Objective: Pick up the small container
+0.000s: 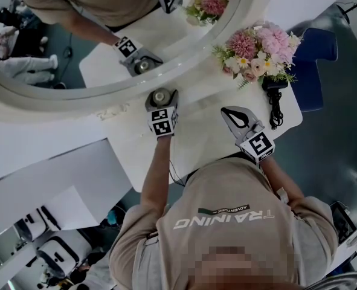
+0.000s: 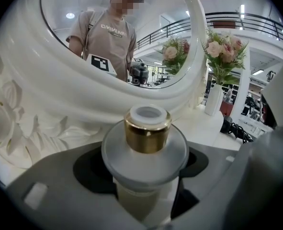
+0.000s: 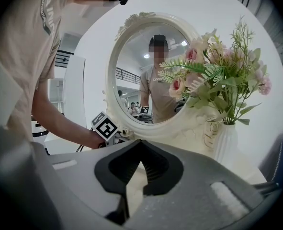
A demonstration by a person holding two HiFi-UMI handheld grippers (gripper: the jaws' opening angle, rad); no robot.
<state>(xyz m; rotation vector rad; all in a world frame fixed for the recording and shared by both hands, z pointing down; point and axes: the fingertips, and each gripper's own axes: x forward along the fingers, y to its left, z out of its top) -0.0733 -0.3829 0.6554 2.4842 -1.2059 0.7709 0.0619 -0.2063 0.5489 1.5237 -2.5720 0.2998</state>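
Left gripper (image 1: 160,103) clamped on small container (image 2: 147,133) at tabletop (image 1: 202,128) back edge; lift looks pending. Right gripper (image 1: 231,115) closed, empty.

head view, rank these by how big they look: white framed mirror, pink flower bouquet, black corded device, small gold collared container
1. round white-framed mirror, by far
2. pink and white flower bouquet
3. black corded device
4. small gold-collared container; only its top shows, so 3 versus 4 is unsure

Looks like a staged vanity corner in a big open hall, my white table (image 1: 199,132), ornate round mirror (image 3: 148,73), vase of pink flowers (image 1: 260,46), mezzanine railing (image 2: 256,18) behind
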